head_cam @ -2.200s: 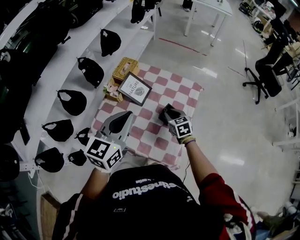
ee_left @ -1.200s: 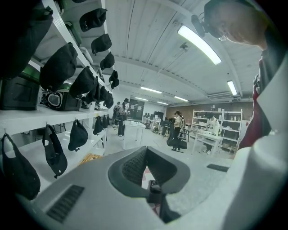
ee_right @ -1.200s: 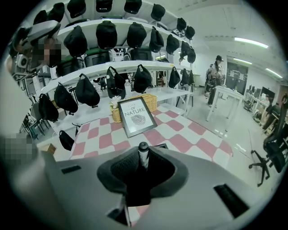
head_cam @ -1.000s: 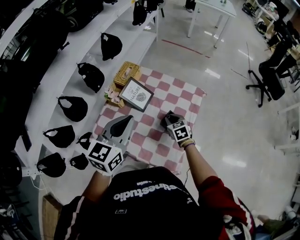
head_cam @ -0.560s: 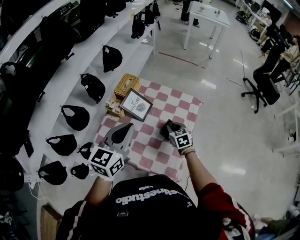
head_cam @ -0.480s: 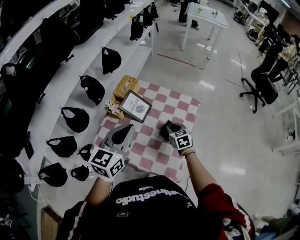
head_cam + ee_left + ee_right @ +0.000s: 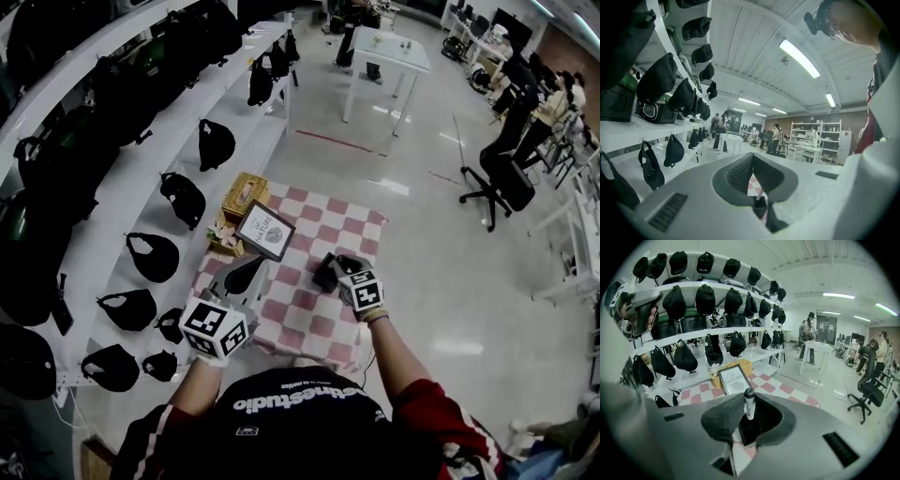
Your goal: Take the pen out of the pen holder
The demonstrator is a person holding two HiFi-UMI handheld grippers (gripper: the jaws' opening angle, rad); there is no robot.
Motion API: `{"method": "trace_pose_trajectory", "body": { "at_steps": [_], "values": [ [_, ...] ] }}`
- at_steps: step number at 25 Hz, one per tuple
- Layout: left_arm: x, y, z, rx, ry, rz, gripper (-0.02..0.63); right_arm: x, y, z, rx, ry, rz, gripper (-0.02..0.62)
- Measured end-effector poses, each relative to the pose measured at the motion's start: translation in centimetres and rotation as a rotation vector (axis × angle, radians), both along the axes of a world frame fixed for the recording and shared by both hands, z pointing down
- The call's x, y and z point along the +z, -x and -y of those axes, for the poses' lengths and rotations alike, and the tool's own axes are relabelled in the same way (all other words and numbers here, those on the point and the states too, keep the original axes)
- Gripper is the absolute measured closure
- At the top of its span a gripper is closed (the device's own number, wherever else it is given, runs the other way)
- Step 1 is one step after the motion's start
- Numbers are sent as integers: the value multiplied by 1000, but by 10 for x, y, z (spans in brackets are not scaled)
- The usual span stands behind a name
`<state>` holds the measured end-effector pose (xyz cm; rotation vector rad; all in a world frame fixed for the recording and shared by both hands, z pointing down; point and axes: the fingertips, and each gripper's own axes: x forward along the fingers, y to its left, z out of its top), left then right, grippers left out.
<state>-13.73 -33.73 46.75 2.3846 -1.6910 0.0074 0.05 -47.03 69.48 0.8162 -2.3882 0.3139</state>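
A black pen holder (image 7: pixel 749 431) stands on the red-and-white checked cloth (image 7: pixel 309 314), with a white pen with a black cap (image 7: pixel 749 404) upright in it. My right gripper (image 7: pixel 750 417) has its jaws against the holder's two sides, shut on it, and the pen rises between them. In the head view the holder (image 7: pixel 324 273) sits just ahead of the right gripper (image 7: pixel 331 269). My left gripper (image 7: pixel 246 275) hovers over the cloth's left part, a short way from the holder. It is open and empty (image 7: pixel 757 180), and the holder (image 7: pixel 758 205) shows small through its gap.
A framed "NATURE" sign (image 7: pixel 264 231) leans at the back of the cloth, with a wicker basket (image 7: pixel 244 195) and small flowers (image 7: pixel 223 234) beside it. White shelves with several black caps (image 7: pixel 183 199) run along the left. A white table (image 7: pixel 380 52) and an office chair (image 7: pixel 492 183) stand farther off.
The head camera has shifted and now takes in more of the room. Both grippers stay where they were on the cloth, the right one still at the holder.
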Motion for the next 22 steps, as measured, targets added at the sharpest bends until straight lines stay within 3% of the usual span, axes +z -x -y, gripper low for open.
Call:
{"method": "trace_pose_trajectory", "body": {
  "at_steps": [8, 22],
  "values": [
    [-18, -16, 1, 85, -34, -11, 600, -51, -13, -15, 90, -32, 58, 523],
    [-29, -34, -11, 190, -77, -10, 601, -152, -40, -82, 145, -139, 142, 523]
  ]
}}
